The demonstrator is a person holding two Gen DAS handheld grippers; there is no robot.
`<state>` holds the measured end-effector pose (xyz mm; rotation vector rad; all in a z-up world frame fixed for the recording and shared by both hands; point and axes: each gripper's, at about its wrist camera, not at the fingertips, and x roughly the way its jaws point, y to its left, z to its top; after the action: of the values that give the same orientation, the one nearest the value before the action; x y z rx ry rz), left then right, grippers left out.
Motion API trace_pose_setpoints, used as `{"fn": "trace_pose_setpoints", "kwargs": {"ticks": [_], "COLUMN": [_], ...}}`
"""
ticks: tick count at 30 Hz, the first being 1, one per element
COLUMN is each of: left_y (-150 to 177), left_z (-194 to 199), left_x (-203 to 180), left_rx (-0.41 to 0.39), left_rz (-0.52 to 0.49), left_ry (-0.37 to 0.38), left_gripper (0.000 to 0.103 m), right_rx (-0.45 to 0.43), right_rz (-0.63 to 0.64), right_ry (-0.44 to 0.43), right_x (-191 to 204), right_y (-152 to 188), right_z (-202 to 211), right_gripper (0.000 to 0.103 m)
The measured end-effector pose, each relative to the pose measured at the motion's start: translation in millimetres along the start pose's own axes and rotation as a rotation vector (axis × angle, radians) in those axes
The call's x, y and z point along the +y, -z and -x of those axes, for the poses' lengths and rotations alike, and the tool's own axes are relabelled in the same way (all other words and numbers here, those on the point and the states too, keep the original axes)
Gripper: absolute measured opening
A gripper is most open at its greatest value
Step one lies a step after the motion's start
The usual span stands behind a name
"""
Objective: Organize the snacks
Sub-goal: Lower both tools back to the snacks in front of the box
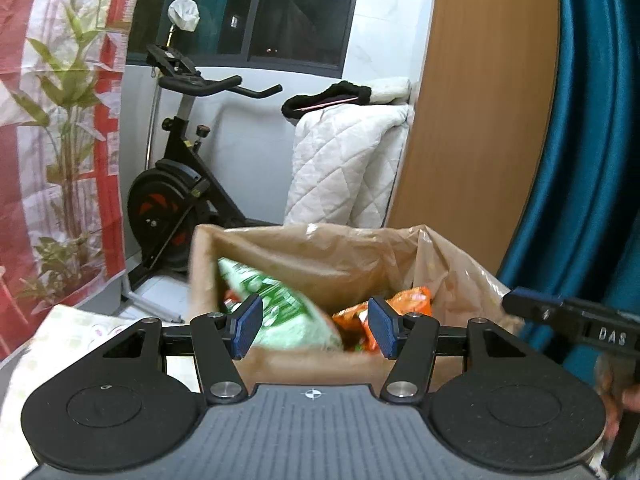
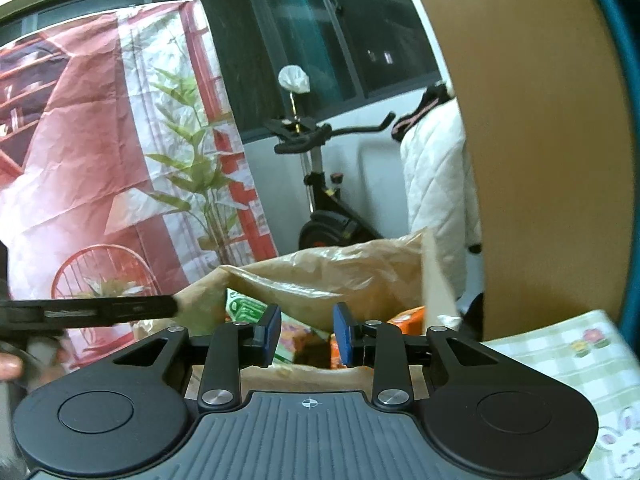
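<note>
Both grippers — left gripper (image 1: 316,326), right gripper (image 2: 306,334) — are hovering with jaws apart, gripping nothing; just ahead, the brown bag (image 1: 320,256) is holding green (image 1: 276,304) and orange snack packets (image 1: 404,304).

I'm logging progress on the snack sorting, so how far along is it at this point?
Done: a green snack packet and orange snack packets already lie inside the bag-lined cardboard box. In hand: nothing; the left tool and right tool both hover open and empty at the box's opening. Left: unclear, since no loose snacks show on the checked tablecloth in either view.
</note>
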<state>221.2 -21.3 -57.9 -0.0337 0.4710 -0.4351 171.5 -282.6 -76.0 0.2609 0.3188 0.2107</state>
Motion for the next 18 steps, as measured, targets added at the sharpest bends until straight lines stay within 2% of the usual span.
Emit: {"fn": "trace_pose_setpoints", "kwargs": {"ticks": [8,13,18], "left_y": [36.2,72.3,113.9], "left_z": [61.3,74.1,68.9], "left_x": [35.1,51.3,49.1], "left_rx": [0.04,0.086,0.147], "left_rz": [0.048,0.122,0.173], "left_ry": [-0.079,-0.144,-0.175], "left_gripper": [0.06,0.06,0.06], "right_rx": [0.001,0.044,0.142], "right_rz": [0.084,0.068,0.065], "right_ry": [0.049,0.093,0.109], "right_x": [2.0,-4.5,-4.4], "right_y": [28.2,58.1,92.8], "right_z": [47.3,59.8,57.2], "right_gripper": [0.028,0.029,0.033]}}
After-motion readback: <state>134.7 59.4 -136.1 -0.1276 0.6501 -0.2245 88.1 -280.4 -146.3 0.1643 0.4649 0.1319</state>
